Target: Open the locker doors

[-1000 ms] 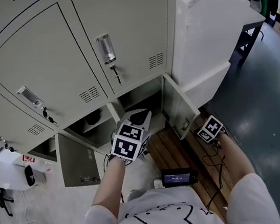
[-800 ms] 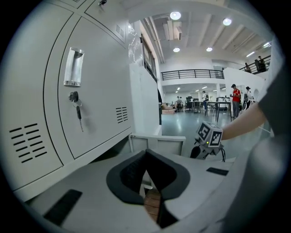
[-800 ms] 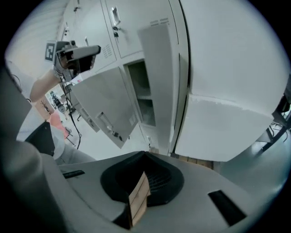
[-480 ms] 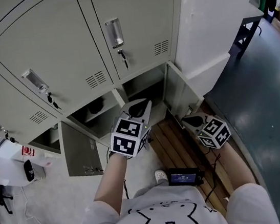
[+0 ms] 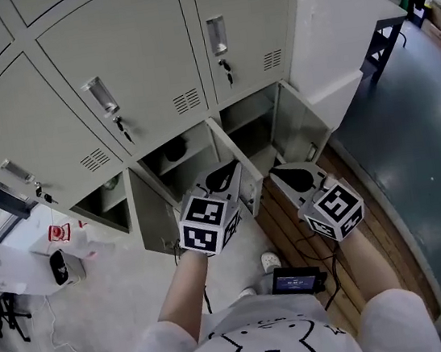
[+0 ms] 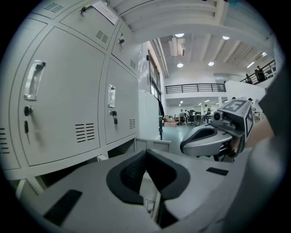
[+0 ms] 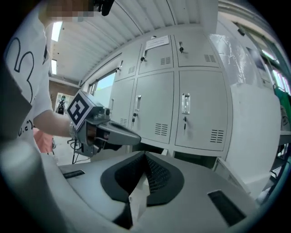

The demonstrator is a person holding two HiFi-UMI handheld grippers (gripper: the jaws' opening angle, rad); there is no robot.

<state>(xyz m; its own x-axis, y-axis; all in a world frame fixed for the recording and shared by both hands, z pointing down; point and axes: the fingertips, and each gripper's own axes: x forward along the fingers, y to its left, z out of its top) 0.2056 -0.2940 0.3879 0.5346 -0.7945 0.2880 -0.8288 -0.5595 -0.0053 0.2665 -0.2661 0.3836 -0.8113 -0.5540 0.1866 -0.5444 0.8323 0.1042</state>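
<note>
Grey metal lockers (image 5: 146, 51) in front of us, with the lowest row open and both grippers closed on nothing.

The lockers stand just ahead of our two hands. We see three bottom doors (image 5: 150, 220) swung out. The doors above them (image 5: 129, 46) are shut, and each has a metal handle, vent slits and a key (image 5: 124, 129) hanging in its lock. The middle open compartment (image 5: 172, 166) holds a dark round thing (image 5: 174, 148); what the others hold we cannot tell. A paper label (image 7: 157, 42) is on one upper door, and a white box (image 5: 65, 238) on the floor has a red mark, but both are too small to read. Our left gripper (image 5: 225, 176) and right gripper (image 5: 287, 175) have their jaws pressed together, and both point at the open bottom row from above the wooden slats (image 5: 289, 230).
</note>
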